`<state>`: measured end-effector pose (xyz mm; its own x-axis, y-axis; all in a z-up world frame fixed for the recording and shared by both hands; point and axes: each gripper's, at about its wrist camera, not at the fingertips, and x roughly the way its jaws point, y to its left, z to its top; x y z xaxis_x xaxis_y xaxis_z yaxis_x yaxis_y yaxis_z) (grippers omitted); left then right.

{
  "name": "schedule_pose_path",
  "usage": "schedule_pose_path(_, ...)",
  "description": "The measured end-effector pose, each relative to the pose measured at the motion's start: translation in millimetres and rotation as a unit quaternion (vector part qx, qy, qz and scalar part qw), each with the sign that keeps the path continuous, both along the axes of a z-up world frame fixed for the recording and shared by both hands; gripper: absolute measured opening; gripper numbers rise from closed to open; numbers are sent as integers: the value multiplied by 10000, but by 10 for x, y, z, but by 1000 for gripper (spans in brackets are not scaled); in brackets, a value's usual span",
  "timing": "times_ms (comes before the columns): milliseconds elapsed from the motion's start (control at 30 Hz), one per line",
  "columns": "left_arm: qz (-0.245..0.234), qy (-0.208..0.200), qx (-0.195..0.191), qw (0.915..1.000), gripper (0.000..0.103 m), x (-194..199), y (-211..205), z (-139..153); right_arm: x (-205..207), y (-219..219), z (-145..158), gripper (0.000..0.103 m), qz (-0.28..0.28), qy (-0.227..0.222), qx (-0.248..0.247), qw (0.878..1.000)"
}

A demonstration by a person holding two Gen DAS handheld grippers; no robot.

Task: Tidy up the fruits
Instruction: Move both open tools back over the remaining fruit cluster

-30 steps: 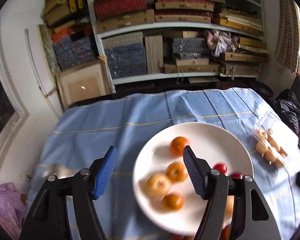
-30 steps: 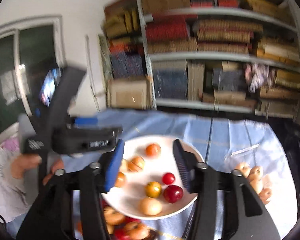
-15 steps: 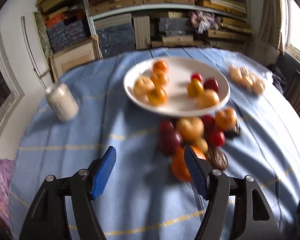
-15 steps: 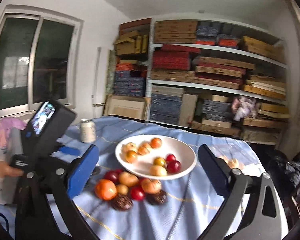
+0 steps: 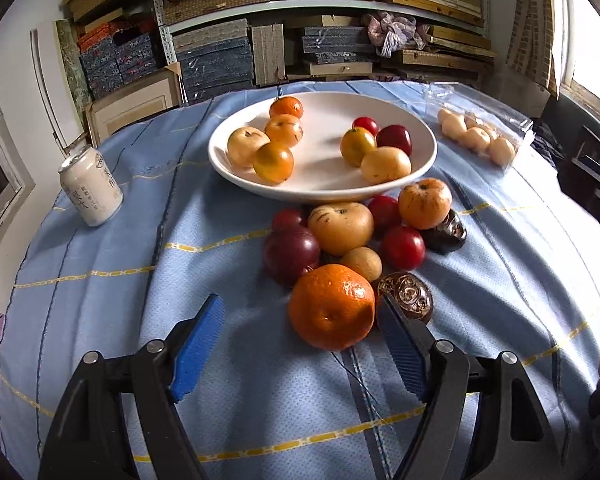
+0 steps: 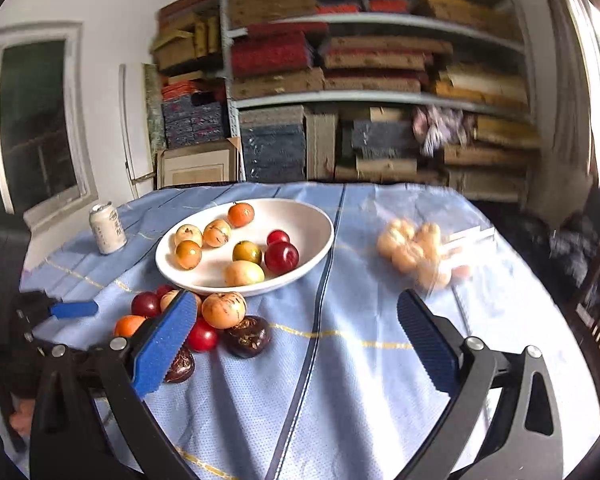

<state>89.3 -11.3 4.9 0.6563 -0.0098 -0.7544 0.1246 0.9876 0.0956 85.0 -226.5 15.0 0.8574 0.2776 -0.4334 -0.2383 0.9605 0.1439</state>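
A white plate (image 5: 324,194) (image 6: 300,224) holds several small orange, yellow and red fruits. In front of it loose fruit lies on the blue cloth: a big orange (image 5: 332,306), a dark red plum (image 5: 290,254), a yellow apple (image 5: 340,226) and two dark brown patterned pieces (image 5: 406,302). My left gripper (image 5: 300,304) hangs low over the cloth with its jaws opening. The orange lies between them close to the right pad, and neither pad presses on it. My right gripper (image 6: 296,298) stands wide open above bare cloth, right of the pile (image 6: 224,310).
A white drink can (image 5: 90,188) (image 6: 108,234) stands on the cloth at the left. A clear plastic box of pale round fruits (image 5: 476,138) (image 6: 416,248) lies at the right. Stacked shelves fill the back wall. A dark chair (image 5: 592,176) stands at the right edge.
The left gripper drew back from above the plate and sank to the loose pile, its jaws wider around the orange. The right gripper spread wide and dropped lower over the cloth.
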Motion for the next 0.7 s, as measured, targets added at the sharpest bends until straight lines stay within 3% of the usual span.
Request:
schedule_pose_path(133,39,101,-127,9999,84,50,45,-78,43,-17,-42,98,11,189,121,9997)
schedule_pose_path(267,150,28,-60,9999,96,81,88,-91,41,37,-55,98,58,223,42,9997)
schedule_pose_path(700,579,-40,-63,9983,96,44,541,-72,45,86,-104,98,124,335,-51,9994)
